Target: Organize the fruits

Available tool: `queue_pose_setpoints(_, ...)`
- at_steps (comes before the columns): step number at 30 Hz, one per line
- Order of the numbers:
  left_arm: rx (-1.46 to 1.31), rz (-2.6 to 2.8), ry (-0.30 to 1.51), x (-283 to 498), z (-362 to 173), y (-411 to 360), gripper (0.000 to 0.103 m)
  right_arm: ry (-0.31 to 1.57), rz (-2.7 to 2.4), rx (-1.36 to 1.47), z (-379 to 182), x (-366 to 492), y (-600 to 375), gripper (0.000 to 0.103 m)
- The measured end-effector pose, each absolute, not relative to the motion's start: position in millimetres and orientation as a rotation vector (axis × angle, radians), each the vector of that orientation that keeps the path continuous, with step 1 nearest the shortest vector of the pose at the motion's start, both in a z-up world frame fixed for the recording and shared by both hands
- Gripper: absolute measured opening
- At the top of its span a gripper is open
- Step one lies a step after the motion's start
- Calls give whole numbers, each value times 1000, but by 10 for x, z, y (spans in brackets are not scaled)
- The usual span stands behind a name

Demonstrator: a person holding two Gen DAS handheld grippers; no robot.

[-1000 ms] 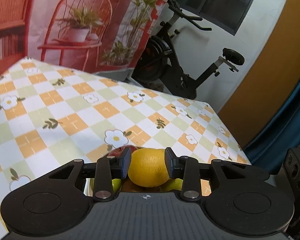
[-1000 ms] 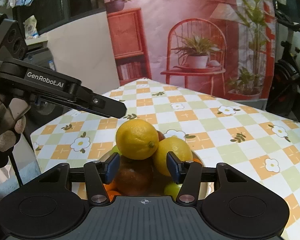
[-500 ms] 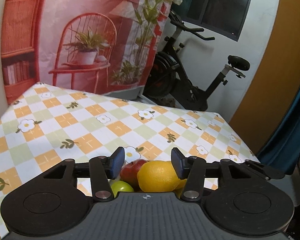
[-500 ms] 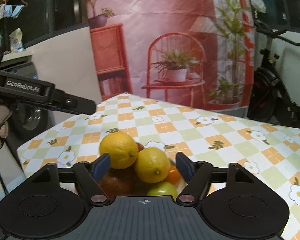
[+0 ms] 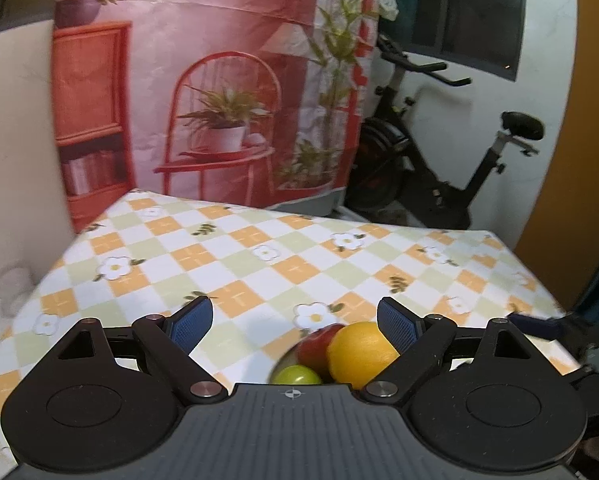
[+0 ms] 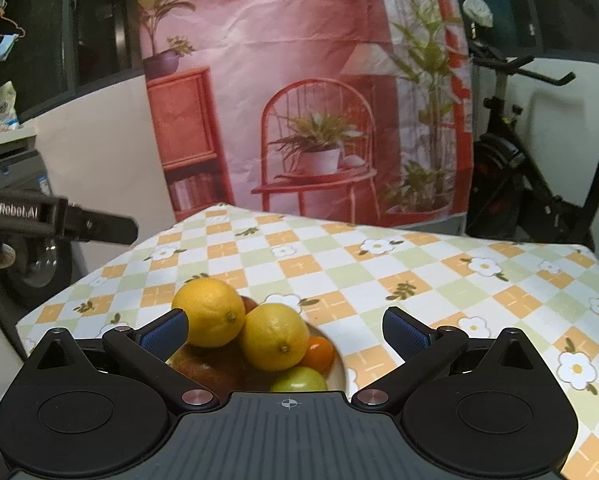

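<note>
A shallow bowl point(image 6: 341, 366) on the checked tablecloth holds a pile of fruit. Two yellow lemons point(image 6: 209, 312) point(image 6: 275, 336) sit on top, over a small orange fruit point(image 6: 319, 354), a green one point(image 6: 299, 380) and a dark red one point(image 6: 203, 368). My right gripper point(image 6: 285, 332) hangs just before the pile, its jaws opening wide, pads touching nothing. My left gripper point(image 5: 295, 324) is also opening, empty. Low between its fingers I see a lemon point(image 5: 359, 354), a red apple point(image 5: 315, 346) and a green fruit point(image 5: 295, 376). The left gripper's finger point(image 6: 79, 222) shows at the right wrist view's left edge.
The tablecloth point(image 5: 235, 268) stretches bare beyond the bowl to the far edge. Behind it hang a printed backdrop point(image 6: 319, 100) and an exercise bike point(image 5: 439, 184). The right gripper's fingertip point(image 5: 535, 326) pokes in at the right of the left wrist view.
The left gripper let go of the lemon, which now rests on the pile. Both jaws spread wide, and both grippers drew back and tilted up from the bowl.
</note>
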State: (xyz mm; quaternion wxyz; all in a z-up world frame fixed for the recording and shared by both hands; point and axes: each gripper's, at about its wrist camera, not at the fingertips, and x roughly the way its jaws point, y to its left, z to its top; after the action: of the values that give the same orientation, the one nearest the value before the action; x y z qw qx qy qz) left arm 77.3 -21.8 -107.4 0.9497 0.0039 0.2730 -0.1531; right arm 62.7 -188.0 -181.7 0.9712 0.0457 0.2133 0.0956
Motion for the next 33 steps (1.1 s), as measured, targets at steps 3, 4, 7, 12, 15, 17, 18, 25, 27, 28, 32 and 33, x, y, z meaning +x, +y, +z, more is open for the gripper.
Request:
queue_pose_setpoints(3,21,-309,523,700,-1057,-197,92,423,172,109,-1804,612,-1911,103)
queue_pose_setpoints(4,25,-315,513,675,-1050,-187,93,420,161,117,-1795,609,-1932,103)
queue_pose_setpoints(7,52,-303,487,618,-1017,-178,94,413,125,135,-1761,603,-1979,103)
queue_pose_setpoints(12,73,-253,453,553,-882,-132,100,378,63,134,-1616,557,-2032,103)
queue_pose_setpoints(15,85,-216,437,529,-769,-133,103,364,43,142,-1469,521,-2062,103)
queue_pose_setpoints(17,91,-204,420,493,-671,-124,103,361,34,150,-1357,512,-2079,103)
queue_pose_setpoints(18,92,-196,408,467,-615,-123,103,364,28,154,-1295,509,-2081,103)
queue_pose_setpoints(25,91,-187,384,339,-337,-137,103,387,-13,153,-939,459,-2032,103)
queue_pose_setpoints(27,87,-193,386,313,-302,-133,103,393,-17,139,-879,435,-1989,103)
queue_pose_setpoints(28,90,-189,385,301,-292,-147,103,400,-22,129,-856,431,-1965,103)
queue_pose_setpoints(32,113,-161,374,268,-274,-179,103,425,-41,98,-803,427,-1880,103)
queue_pose_setpoints(33,116,-160,372,265,-263,-195,103,428,-41,96,-796,424,-1868,103)
